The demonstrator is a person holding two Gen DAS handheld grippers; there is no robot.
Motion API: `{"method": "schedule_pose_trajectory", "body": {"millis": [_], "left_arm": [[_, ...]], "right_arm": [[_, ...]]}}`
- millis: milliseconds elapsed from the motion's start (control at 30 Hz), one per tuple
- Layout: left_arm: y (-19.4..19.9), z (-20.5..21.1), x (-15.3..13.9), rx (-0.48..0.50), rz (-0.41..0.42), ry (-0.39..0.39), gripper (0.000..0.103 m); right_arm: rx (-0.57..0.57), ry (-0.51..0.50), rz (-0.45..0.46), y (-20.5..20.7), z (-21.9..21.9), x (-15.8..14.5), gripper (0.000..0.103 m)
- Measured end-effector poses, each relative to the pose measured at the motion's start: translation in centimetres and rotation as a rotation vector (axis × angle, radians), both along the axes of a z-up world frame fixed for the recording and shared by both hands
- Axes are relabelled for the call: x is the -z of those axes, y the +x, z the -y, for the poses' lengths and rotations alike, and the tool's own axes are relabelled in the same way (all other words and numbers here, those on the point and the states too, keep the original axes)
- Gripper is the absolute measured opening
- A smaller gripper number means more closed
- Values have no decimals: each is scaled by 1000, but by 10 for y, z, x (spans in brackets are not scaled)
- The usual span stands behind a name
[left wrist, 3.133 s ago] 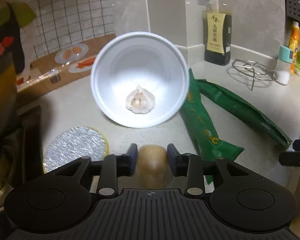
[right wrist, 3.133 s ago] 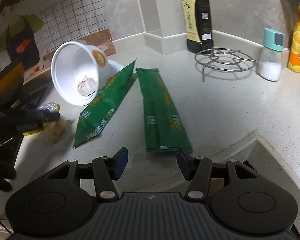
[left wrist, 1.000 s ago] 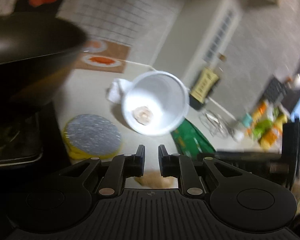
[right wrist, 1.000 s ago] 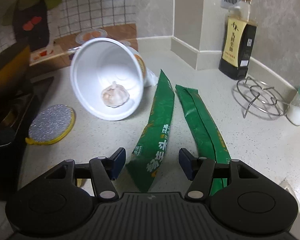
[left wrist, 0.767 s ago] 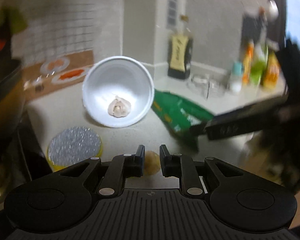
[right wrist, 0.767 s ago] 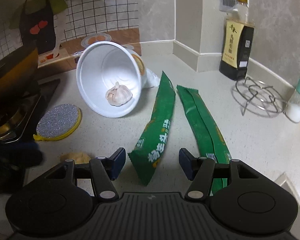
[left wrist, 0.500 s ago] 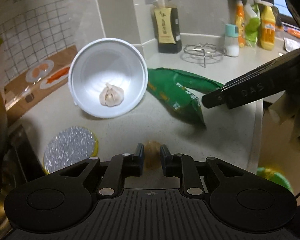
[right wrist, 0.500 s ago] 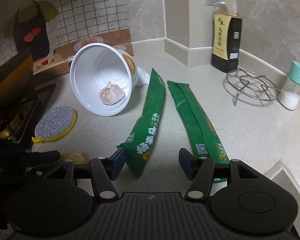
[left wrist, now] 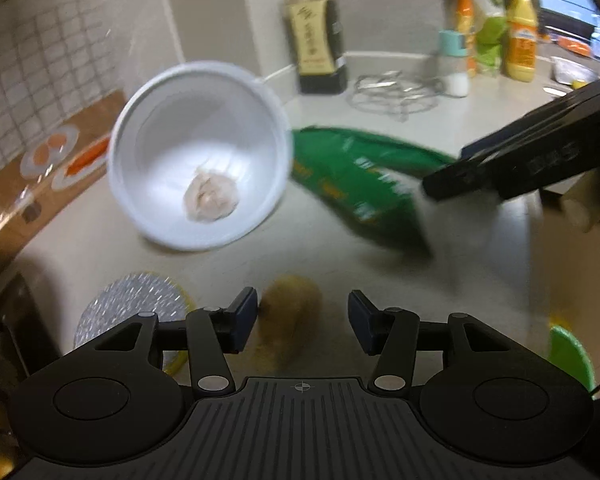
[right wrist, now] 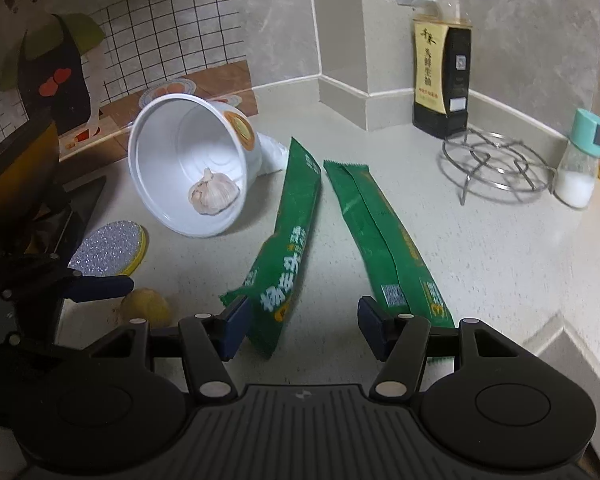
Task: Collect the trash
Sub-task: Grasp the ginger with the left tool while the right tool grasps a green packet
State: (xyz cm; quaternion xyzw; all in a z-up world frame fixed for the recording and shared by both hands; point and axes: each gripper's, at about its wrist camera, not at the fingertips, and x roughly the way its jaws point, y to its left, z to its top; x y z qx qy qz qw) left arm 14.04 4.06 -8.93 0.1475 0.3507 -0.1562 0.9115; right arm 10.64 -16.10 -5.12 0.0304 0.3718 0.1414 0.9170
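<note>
Beside the tipped white cup (left wrist: 198, 152), the left gripper (left wrist: 302, 316) jaws have just opened, straddling a yellowish lump (left wrist: 290, 320).

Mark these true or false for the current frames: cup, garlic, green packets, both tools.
1. The white cup lies on its side with a garlic bulb inside. True.
2. The left tool is clamped shut on the brownish lump. False: its jaws have just been opening and stand wide; the lump sits between them on the counter, not pinched.
3. Two green packets lie on the counter. True.
4. The right tool is holding a green packet. False: it is open, with the packet ends near its tips, ungripped.
5. The dark bottle lies flat. False: it stands upright by the wall.
</note>
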Motion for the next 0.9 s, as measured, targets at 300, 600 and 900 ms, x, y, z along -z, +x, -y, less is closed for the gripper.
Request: {"method": "schedule_pose_trajectory", "body": {"millis": [300,600,900], "left_arm": [[21,-40,4,-128,-75,-216,43],[22,-57,3,-296,-152,-382,43],[14,-71,4,-313,-180,-480,42]], "right_arm": [[-31,23,-41,60,-17,-5,59],[-62,-85,-99,109,-47,26,59],[-85,-156,-166,119,-81,23,17]]}}
